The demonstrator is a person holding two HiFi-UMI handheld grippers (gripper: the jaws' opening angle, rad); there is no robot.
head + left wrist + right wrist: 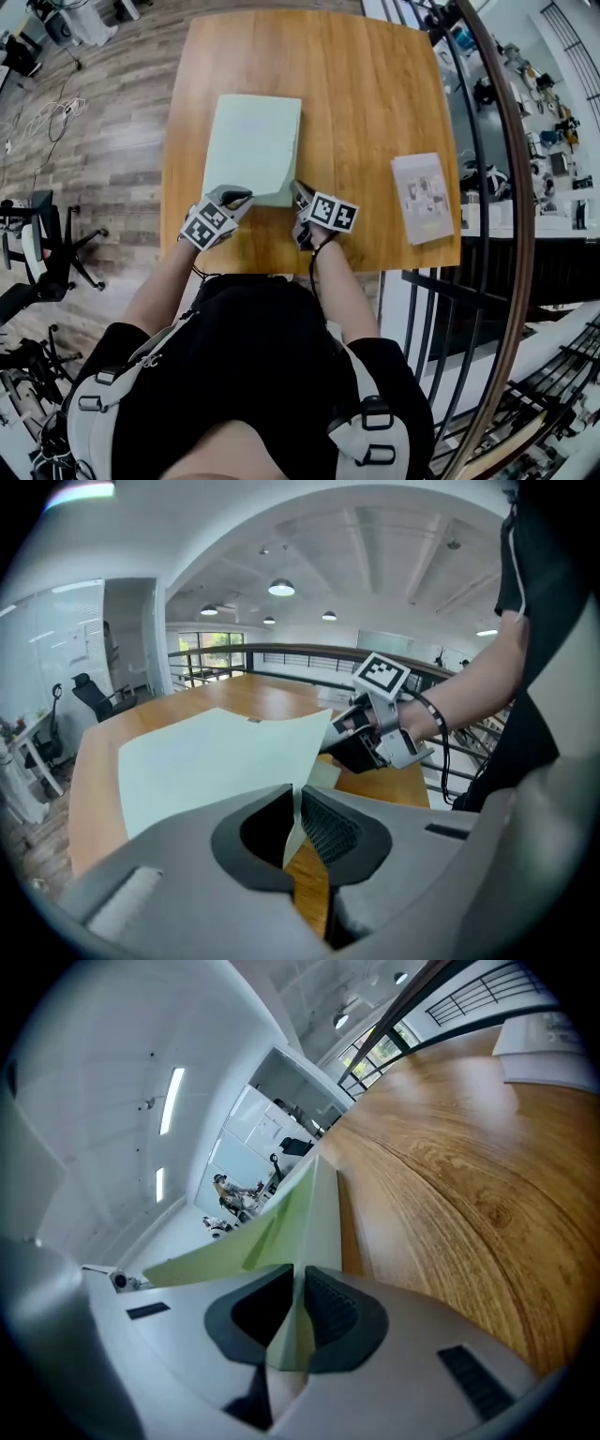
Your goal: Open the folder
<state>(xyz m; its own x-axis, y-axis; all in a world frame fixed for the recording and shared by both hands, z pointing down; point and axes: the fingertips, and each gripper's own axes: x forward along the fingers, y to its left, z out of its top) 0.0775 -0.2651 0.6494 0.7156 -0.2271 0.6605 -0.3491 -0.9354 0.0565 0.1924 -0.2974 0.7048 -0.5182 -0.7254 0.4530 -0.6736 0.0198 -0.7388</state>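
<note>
The wooden worktop (375, 94) is in front of you. The pale green folder (253, 141) lies on its left half, with the near edge toward you. A printed sheet (422, 197) lies well apart from it, at the right edge of the worktop.

Both grippers are at the near edge of the folder. Your left gripper (234, 199) is at the near left part of the edge and your right gripper (302, 199) is at the near right corner.

In the left gripper view the jaws are closed on a thin green layer, the cover (216, 761). The cover is raised a little, and another pale layer shows under it. In the right gripper view the jaws are also pressed together on a thin green sheet of the folder (281, 1222). I cannot tell for sure whether it is the same layer or the lower one.

I judge that the grasp is done and that the opening has only just started. The folder is not yet open.

The next move, as I see it, is to lift the cover with your left gripper and swing it over, away from you or to the side. The lower part must stay flat on the worktop. Keep the grip firm, because the cover is thin and can slip out or bend.
</note>
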